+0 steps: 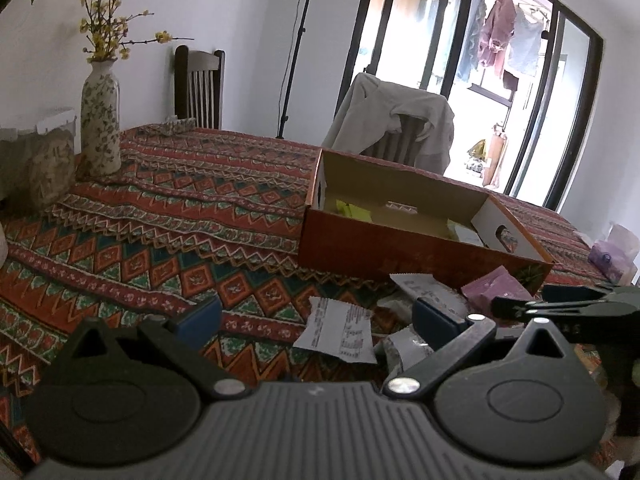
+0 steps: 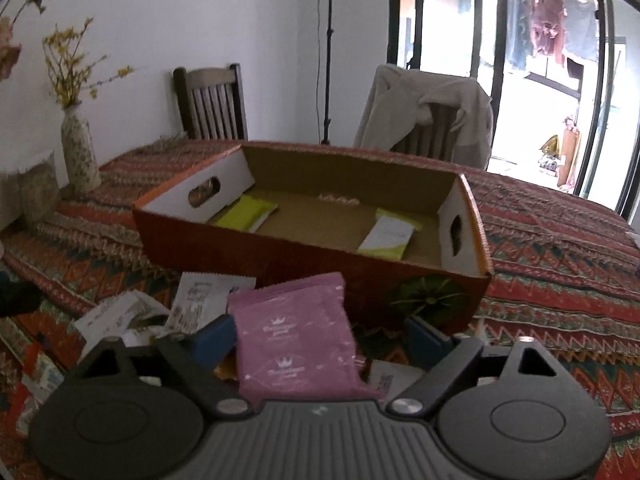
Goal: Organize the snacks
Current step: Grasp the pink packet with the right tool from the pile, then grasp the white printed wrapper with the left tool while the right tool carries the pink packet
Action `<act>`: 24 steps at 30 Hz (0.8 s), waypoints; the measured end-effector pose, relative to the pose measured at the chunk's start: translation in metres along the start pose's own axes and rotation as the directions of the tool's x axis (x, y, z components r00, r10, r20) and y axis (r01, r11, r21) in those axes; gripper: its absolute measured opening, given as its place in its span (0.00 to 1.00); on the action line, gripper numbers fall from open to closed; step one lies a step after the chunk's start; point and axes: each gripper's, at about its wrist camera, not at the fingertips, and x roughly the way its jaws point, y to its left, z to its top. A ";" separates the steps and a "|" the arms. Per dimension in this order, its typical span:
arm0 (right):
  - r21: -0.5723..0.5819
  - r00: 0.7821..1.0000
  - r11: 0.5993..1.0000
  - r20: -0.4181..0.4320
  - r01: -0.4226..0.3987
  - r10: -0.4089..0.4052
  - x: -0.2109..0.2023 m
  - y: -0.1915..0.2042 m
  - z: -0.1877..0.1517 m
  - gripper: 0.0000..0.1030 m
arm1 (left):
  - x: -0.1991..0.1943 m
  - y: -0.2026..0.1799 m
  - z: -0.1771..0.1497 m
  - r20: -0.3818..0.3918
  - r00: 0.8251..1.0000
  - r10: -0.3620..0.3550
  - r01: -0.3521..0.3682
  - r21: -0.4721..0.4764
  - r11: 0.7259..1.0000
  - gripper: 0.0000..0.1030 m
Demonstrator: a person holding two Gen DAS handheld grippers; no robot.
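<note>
Between open blue fingers, pink snack packet [image 2: 294,344] bears white crowns.

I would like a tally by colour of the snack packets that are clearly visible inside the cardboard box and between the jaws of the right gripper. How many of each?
Yellow-green packets in the box: 2 (one at the left end, one at the right end)
Pink packet between the jaws of the right gripper: 1
Total: 3
</note>
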 end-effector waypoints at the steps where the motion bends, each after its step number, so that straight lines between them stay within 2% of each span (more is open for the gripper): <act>1: -0.010 1.000 1.000 -0.008 0.002 -0.002 0.002 0.002 -0.001 0.79 | 0.000 0.001 0.000 -0.001 1.000 -0.001 0.001 0.000 1.000 1.00; 3: -0.026 1.000 1.000 -0.014 0.003 -0.003 0.005 0.006 -0.005 0.73 | 0.000 0.000 -0.001 -0.005 1.000 -0.003 0.003 0.003 1.000 1.00; 5: -0.016 1.000 1.000 -0.011 -0.003 0.002 0.004 0.005 -0.006 0.59 | 0.001 0.000 -0.001 -0.011 1.000 -0.005 0.005 0.003 1.000 1.00; 9: -0.006 1.000 1.000 0.012 0.000 0.000 -0.002 0.003 -0.008 0.59 | 0.002 -0.003 -0.002 -0.023 1.000 -0.015 0.015 0.001 1.000 1.00; 13: 0.027 0.997 1.000 0.078 0.005 -0.007 -0.018 -0.003 -0.011 0.59 | 0.007 -0.007 0.000 -0.048 0.998 -0.032 0.031 -0.009 0.999 1.00; 18: 0.084 0.983 0.996 0.184 0.000 -0.016 -0.050 -0.014 -0.020 0.59 | 0.023 -0.018 0.001 -0.108 0.992 -0.063 0.061 -0.023 0.998 1.00; 21: 0.095 0.973 0.995 0.225 0.030 -0.051 -0.067 -0.017 -0.029 0.59 | 0.035 -0.027 0.001 -0.148 0.985 -0.091 0.086 -0.041 0.995 1.00; 24: 0.098 0.966 0.994 0.248 0.046 -0.069 -0.078 -0.019 -0.036 0.59 | 0.049 -0.036 0.000 -0.186 0.979 -0.083 0.073 -0.061 0.995 1.00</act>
